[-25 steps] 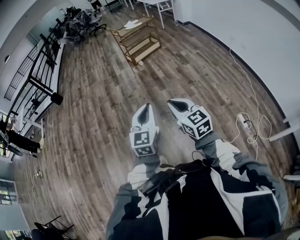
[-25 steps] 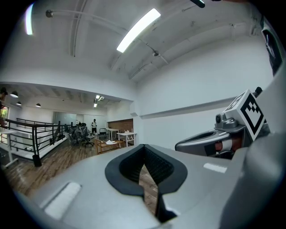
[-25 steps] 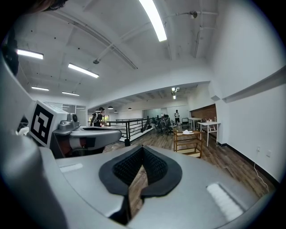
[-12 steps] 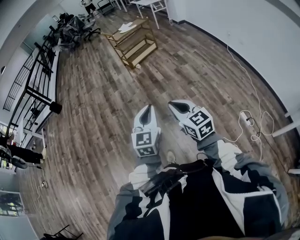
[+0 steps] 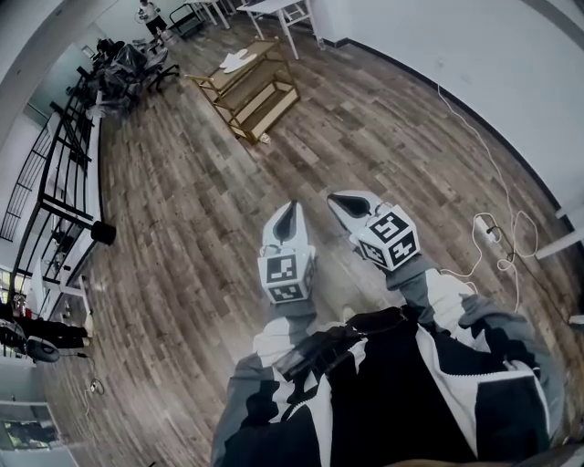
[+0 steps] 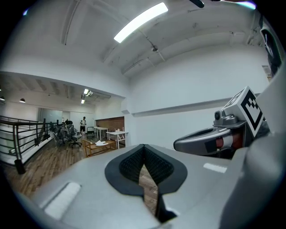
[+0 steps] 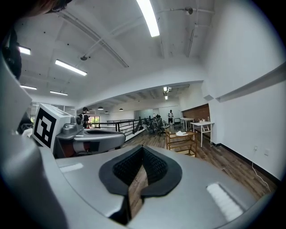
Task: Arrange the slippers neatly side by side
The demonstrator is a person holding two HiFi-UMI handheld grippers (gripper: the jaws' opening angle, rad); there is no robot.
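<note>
A pair of white slippers lies on top of a low wooden rack far ahead on the wood floor; they also show in the left gripper view and the right gripper view. My left gripper and right gripper are held out side by side in front of my chest, well short of the rack. Both are shut with nothing between the pads, as seen at the left gripper and the right gripper.
White tables stand behind the rack, and office chairs cluster at the far left. A black railing runs along the left. A power strip with white cables lies by the right wall. A person stands far off.
The floor has slid down the view and the rack has drifted left as I walk forward. Both grippers stay shut and keep their places before me.
</note>
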